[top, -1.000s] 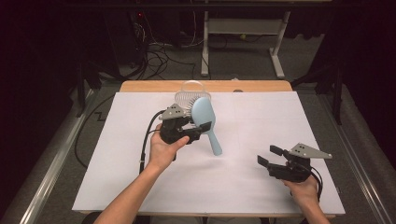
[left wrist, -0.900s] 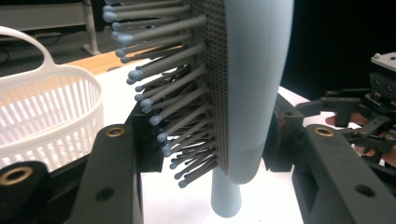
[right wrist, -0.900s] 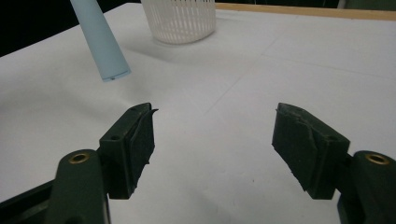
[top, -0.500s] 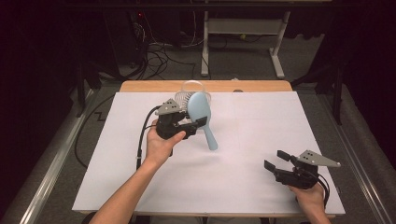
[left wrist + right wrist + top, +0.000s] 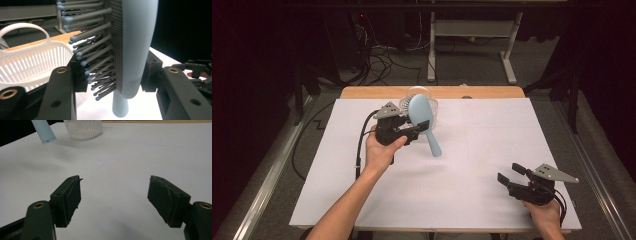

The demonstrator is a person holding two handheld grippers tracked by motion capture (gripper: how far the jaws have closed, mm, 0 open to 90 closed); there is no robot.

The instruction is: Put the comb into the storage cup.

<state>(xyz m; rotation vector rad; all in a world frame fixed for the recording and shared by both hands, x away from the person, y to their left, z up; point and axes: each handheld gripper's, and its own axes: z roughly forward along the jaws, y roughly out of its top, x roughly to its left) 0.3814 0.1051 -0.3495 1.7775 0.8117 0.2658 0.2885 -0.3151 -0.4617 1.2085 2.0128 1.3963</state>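
While the white tabletop [image 5: 492, 165] is bare, lower the blue brush [image 5: 422, 117] slowly into the white basket [image 5: 432, 107] at twelve o'clock. Left tongs [image 5: 414, 131] squeeze its head. Right tongs [image 5: 507, 175] wait open at five o'clock, holding nothing. The brush hides most of the basket.

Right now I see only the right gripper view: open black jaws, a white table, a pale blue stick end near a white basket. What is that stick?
Observer: The handle of a hairbrush. The left gripper is shut on its head and holds it off the table.
Operator: Which way do its bristles face?
Observer: In the left gripper view, the bristles point toward the basket, against one jaw.
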